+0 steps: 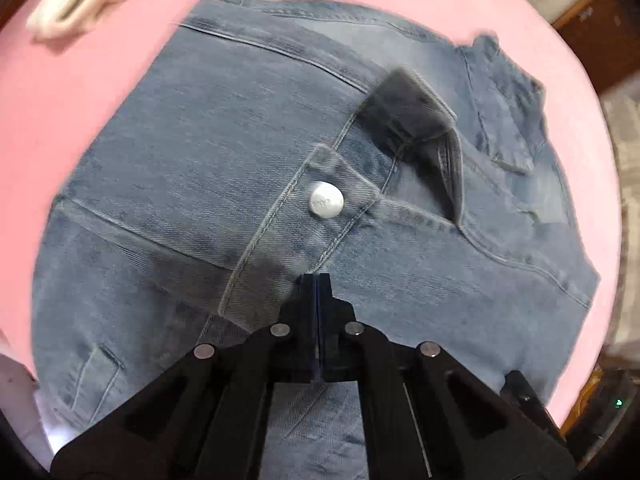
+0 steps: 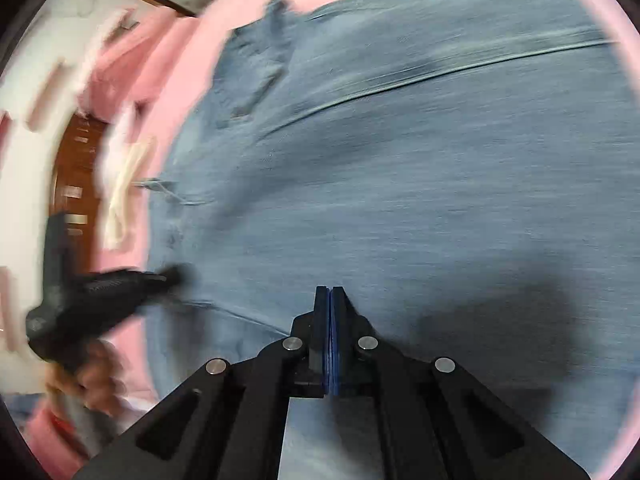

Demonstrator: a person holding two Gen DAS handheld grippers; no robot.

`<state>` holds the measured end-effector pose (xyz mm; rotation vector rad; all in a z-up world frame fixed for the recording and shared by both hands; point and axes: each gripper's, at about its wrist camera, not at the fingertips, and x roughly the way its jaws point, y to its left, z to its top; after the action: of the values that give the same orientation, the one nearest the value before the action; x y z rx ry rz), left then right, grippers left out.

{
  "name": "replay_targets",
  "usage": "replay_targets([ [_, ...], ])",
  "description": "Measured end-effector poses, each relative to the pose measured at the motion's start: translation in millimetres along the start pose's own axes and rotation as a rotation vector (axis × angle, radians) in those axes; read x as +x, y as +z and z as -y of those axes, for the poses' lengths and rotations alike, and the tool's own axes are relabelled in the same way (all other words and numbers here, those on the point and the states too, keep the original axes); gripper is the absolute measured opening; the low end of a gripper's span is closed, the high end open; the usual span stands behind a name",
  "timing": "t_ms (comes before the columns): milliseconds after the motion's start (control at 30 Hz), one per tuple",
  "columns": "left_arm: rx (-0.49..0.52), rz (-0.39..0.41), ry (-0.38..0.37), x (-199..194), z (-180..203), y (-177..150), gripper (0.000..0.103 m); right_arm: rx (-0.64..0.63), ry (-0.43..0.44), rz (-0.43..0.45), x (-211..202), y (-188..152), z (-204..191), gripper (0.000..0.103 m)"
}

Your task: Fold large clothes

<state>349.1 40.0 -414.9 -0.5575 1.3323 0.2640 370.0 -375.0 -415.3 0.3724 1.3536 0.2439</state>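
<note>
Left wrist view, nearest first: I am watching the left gripper [image 1: 317, 280] pointing steeply down with its jaws pressed together; the tips are sitting at the edge of a buttoned cuff [image 1: 304, 216] of the denim jacket [image 1: 200, 152]. Whether any cloth is pinched between them I cannot tell. Just beyond the tips a silver snap button [image 1: 326, 204] is showing on the cuff, and past that a dark folded flap [image 1: 412, 116].

The jacket is lying spread over the pink bed cover [image 1: 80, 100], filling most of it. Near the far left corner of the cover a cream cloth [image 1: 76, 0] is lying bunched.

Right wrist view, heavily blurred: the right gripper [image 2: 330, 292] is hovering over plain denim with its jaws fully together and nothing visible between them. Only this view is showing the left gripper [image 2: 168, 276] from outside, at the jacket's left border, and the person's hand [image 2: 92, 376] blurred beneath its handle. Button and cuff are not showing here; a long seam [image 2: 440, 72] is running across the far denim.
</note>
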Motion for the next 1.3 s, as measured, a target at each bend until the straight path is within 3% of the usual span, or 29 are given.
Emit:
replay_targets([
  [33, 0.000, -0.007, -0.032, 1.1, -2.8, -0.7, 0.001, -0.005, -0.049, 0.019, -8.6, -0.6, 6.2, 0.000],
  [67, 0.021, -0.009, -0.037, 4.3, -2.8, -1.4, 0.001, 0.008, -0.172, 0.055, -19.6, -3.5, 16.4, 0.000],
  [100, 0.081, -0.011, -0.015, 5.8, 4.6, -3.0, 0.001, 0.030, -0.295, 0.082, -28.8, -6.1, 27.0, 0.000],
  [167, 0.194, -0.003, 0.059, 6.1, 23.8, -6.0, 0.001, 0.122, -0.427, 0.132, -47.1, -11.6, 52.1, 0.000],
  [233, 0.288, 0.041, 0.125, -4.0, 49.5, -12.3, 0.001, 0.212, -0.491, 0.170, -62.6, -16.0, 67.6, 0.000],
  [300, 0.356, 0.105, 0.072, -20.1, 65.7, -18.2, 0.001, 0.202, -0.530, 0.192, -69.6, -16.8, 63.0, 0.000],
  [333, 0.399, 0.143, 0.007, -30.6, 79.4, -24.2, 0.001, 0.172, -0.535, 0.196, -69.1, -16.2, 56.2, 0.000],
  [367, 0.425, 0.161, -0.045, -37.6, 89.2, -28.0, 0.001, 0.127, -0.482, 0.202, -67.4, -14.4, 45.3, 0.000],
  [500, 0.459, 0.151, -0.234, -45.5, 123.1, -24.6, 0.001, -0.005, -0.046, 0.175, -46.5, 5.9, -8.8, 0.000],
  [567, 0.459, 0.132, -0.260, -31.6, 140.9, -8.7, 0.001, -0.112, 0.056, 0.131, -27.6, 17.1, -40.2, 0.000],
  [633, 0.435, 0.103, -0.233, -8.2, 148.5, 8.2, 0.001, -0.180, 0.122, 0.116, -10.0, 29.0, -66.2, 0.000],
  [733, 0.387, 0.018, -0.097, 29.6, 145.4, 24.1, 0.001, -0.155, 0.097, 0.065, 20.1, 49.6, -75.1, 0.000],
  [767, 0.382, 0.018, -0.053, 36.1, 136.3, 27.1, 0.001, -0.154, 0.088, 0.067, 23.4, 56.2, -70.9, 0.000],
  [867, 0.311, 0.024, -0.042, 47.1, 116.0, 43.2, 0.001, -0.112, 0.073, 0.121, 20.9, 65.1, -39.2, 0.000],
  [933, 0.274, 0.077, 0.066, 43.9, 104.7, 50.6, 0.001, -0.022, 0.105, 0.150, 9.1, 71.3, -1.8, 0.000],
  [967, 0.233, 0.093, 0.067, 42.5, 93.1, 56.5, 0.001, 0.034, 0.124, 0.158, 3.7, 77.6, 20.9, 0.000],
  [1000, 0.195, 0.081, 0.026, 44.7, 85.3, 59.7, 0.001, 0.074, 0.012, 0.186, -4.4, 81.2, 40.2, 0.000],
  [1033, 0.159, 0.067, -0.008, 47.1, 78.6, 62.1, 0.001, 0.105, -0.039, 0.221, -14.4, 84.1, 63.2, 0.000],
  [1100, 0.129, 0.060, -0.036, 50.4, 73.6, 63.9, 0.001, 0.169, 0.021, 0.242, -28.7, 82.5, 101.5, 0.000],
  [1167, 0.155, 0.077, 0.000, 52.3, 80.0, 60.2, 0.001, 0.161, 0.021, 0.265, -38.7, 82.0, 123.3, 0.000],
  [1300, 0.214, 0.107, 0.081, 50.6, 95.6, 51.0, 0.001, 0.171, -0.033, 0.315, -55.5, 57.6, 129.6, 0.000],
])
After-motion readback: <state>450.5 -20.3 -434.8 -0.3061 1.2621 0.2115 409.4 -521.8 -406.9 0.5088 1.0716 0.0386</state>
